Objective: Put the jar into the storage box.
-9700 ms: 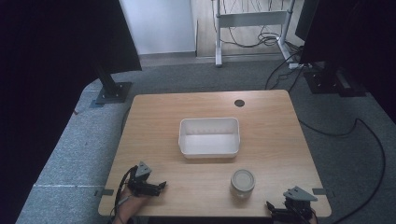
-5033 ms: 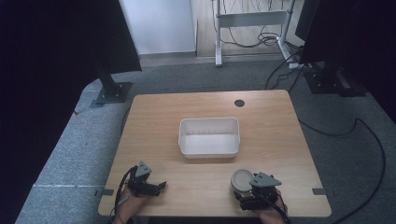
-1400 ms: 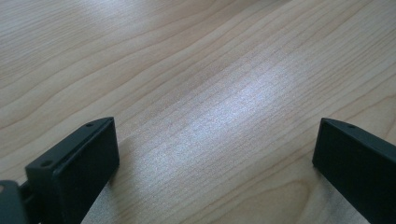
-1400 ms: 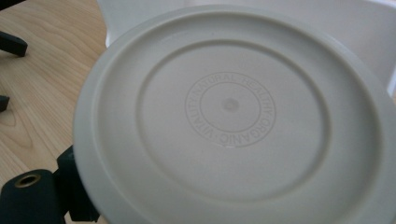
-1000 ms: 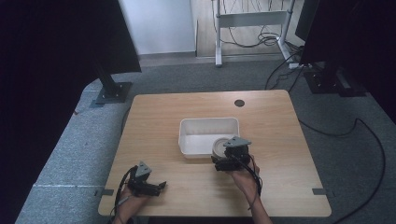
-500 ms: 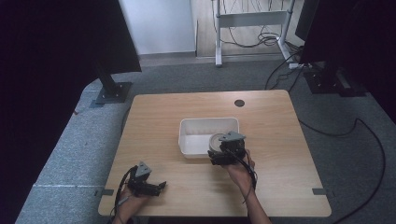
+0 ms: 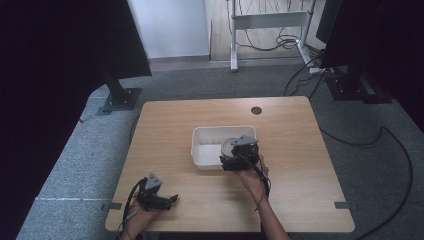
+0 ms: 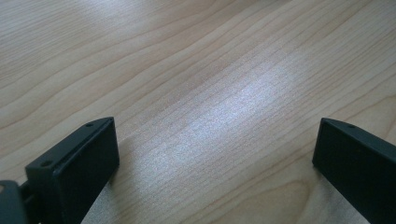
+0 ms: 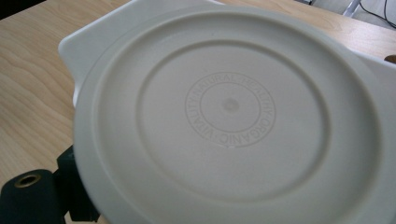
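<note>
Two grippers: one works, the other waits.
Right gripper (image 7: pixel 235 159): it holds a round container with a cream lid (image 9: pixel 229 116) at the near right corner of the white bin (image 7: pixel 205 150); the jaws seem closed on its sides, although the lid hides them in the right gripper view.
Container position: above the bin's corner, partly over the inside, with the lid facing up; I cannot tell if it already touches the bottom.
Reason for the grip: held from the side, the container stays upright while it goes down into the bin.
Left gripper (image 7: pixel 159 199): it rests on the wooden table (image 7: pixel 290 135) near the front left edge, jaws wide apart with bare wood between them, well apart from the bin so it does not disturb.
Step in hand: probably placing the container inside the bin.
</note>
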`<act>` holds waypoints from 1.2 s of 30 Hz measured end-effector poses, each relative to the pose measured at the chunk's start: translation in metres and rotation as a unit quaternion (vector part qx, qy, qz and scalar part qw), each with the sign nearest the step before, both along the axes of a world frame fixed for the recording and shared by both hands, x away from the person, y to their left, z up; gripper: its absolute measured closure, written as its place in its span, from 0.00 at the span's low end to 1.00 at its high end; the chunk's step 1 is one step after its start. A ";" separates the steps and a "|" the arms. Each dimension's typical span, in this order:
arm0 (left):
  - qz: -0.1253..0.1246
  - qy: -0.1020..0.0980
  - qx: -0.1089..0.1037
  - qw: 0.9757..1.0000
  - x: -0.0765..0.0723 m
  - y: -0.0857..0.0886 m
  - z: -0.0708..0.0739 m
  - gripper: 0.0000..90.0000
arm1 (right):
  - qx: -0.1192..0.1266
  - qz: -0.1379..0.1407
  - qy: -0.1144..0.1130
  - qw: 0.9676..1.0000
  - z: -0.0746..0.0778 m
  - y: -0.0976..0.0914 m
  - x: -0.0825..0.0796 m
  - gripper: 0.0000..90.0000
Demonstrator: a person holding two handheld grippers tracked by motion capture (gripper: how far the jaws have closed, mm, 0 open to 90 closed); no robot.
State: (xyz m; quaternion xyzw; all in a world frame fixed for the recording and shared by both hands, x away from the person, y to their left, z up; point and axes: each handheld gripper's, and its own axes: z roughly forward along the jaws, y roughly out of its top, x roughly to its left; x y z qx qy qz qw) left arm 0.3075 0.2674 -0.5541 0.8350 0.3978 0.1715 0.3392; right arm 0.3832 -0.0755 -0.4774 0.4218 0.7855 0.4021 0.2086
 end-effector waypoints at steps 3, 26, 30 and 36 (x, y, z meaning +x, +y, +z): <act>0.000 0.000 0.000 1.000 0.000 0.000 0.000 0.00 | 0.000 -0.001 -0.001 1.000 0.000 0.004 0.004 0.10; -0.001 0.000 0.000 1.000 0.000 0.000 0.000 0.00 | -0.023 -0.029 0.009 0.999 -0.022 0.024 0.033 0.10; -0.002 0.000 0.000 1.000 0.000 0.000 0.000 0.00 | -0.024 -0.033 0.011 0.999 -0.028 0.026 0.035 0.10; -0.002 0.000 0.000 1.000 0.000 0.000 0.000 0.00 | -0.028 -0.038 0.015 0.999 -0.034 0.028 0.037 0.10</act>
